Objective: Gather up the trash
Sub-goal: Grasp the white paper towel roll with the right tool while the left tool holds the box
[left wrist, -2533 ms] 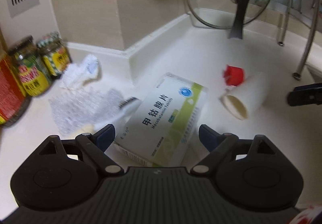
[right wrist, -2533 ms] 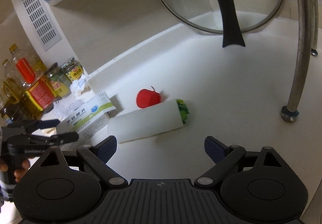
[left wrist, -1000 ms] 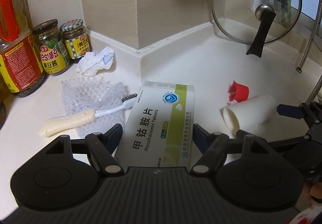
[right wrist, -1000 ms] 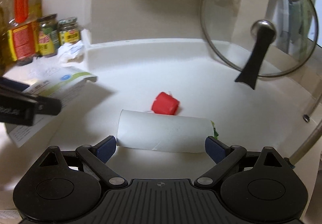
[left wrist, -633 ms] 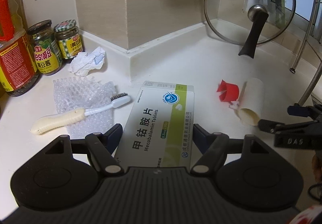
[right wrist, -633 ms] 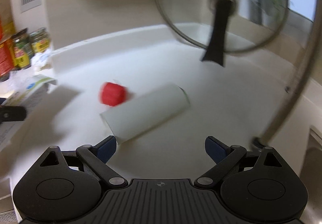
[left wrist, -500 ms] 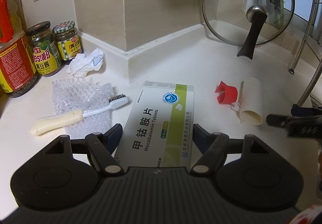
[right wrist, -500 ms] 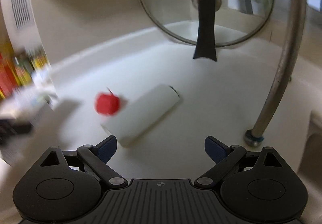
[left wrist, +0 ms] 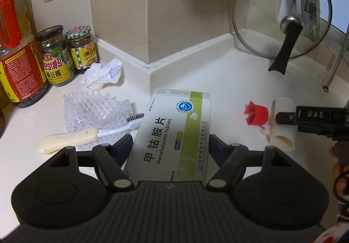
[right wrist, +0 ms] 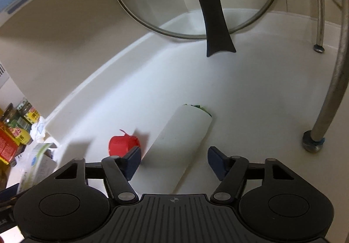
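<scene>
Left wrist view runs, from the left, past a red-labelled bottle (left wrist: 17, 68) and two sauce jars (left wrist: 67, 53) against the wall, then a crumpled tissue (left wrist: 102, 73), a sheet of bubble wrap (left wrist: 91, 109) and a brush (left wrist: 87, 137) lying across it on the white worktop (left wrist: 218, 81). Next comes the tablet box (left wrist: 174, 133), clamped by its long sides between the fingers of the left gripper (left wrist: 171, 147). Further right lie a red cap (left wrist: 256, 115) and, just beside it, the paper roll (left wrist: 283, 131), with the right gripper reaching in over the roll from the edge. A glass lid (left wrist: 281, 16) leans on the back wall.

In the right wrist view the right gripper (right wrist: 173, 161) is closing, its fingers (right wrist: 133, 161) straddling the near end of the roll (right wrist: 185, 140) (pads not yet pressing, as far as shows). Green scraps poke from the roll's far end.
</scene>
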A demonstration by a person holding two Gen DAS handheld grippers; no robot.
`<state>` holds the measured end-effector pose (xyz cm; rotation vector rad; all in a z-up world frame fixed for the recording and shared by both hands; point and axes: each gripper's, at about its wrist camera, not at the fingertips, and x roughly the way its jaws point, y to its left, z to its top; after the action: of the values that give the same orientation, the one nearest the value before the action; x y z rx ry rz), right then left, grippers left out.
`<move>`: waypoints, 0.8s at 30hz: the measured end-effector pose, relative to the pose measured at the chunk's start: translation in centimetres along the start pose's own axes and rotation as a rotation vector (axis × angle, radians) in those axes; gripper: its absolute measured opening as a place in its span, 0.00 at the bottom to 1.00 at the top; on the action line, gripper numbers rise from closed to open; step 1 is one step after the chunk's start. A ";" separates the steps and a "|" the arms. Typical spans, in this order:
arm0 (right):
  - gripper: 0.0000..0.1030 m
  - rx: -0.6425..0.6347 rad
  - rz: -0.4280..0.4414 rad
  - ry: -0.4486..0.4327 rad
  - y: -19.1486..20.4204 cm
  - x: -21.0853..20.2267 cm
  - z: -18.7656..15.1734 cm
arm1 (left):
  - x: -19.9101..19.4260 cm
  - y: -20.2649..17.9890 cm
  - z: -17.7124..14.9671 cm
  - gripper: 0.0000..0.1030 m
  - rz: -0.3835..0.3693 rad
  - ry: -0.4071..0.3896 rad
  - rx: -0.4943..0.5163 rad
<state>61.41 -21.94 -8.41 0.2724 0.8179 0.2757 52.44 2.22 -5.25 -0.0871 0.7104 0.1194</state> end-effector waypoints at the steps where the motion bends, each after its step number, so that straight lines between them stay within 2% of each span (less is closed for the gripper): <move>1: 0.64 -0.005 -0.003 -0.004 0.0 0.2 0.0 | 0.0 0.0 0.1 0.71 0.001 -0.001 -0.002; 5: 0.60 -0.050 -0.018 -0.004 0.5 0.9 0.4 | 0.0 -0.1 0.0 0.71 0.009 0.001 -0.001; 7: 0.50 -0.074 -0.010 0.003 0.7 1.1 0.5 | -0.1 0.0 0.0 0.71 0.011 0.003 -0.005; 10: 0.43 -0.087 0.013 0.018 0.6 1.3 0.7 | -0.3 0.1 -0.1 0.71 0.012 0.003 -0.008; 24: 0.35 -0.081 0.087 0.007 -0.2 -1.8 -0.4 | -2.7 0.8 -1.2 0.71 0.018 -0.015 -0.026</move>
<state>59.93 -22.74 -7.55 0.2318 0.8004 0.3910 49.49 2.68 -4.45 -0.1044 0.6948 0.1467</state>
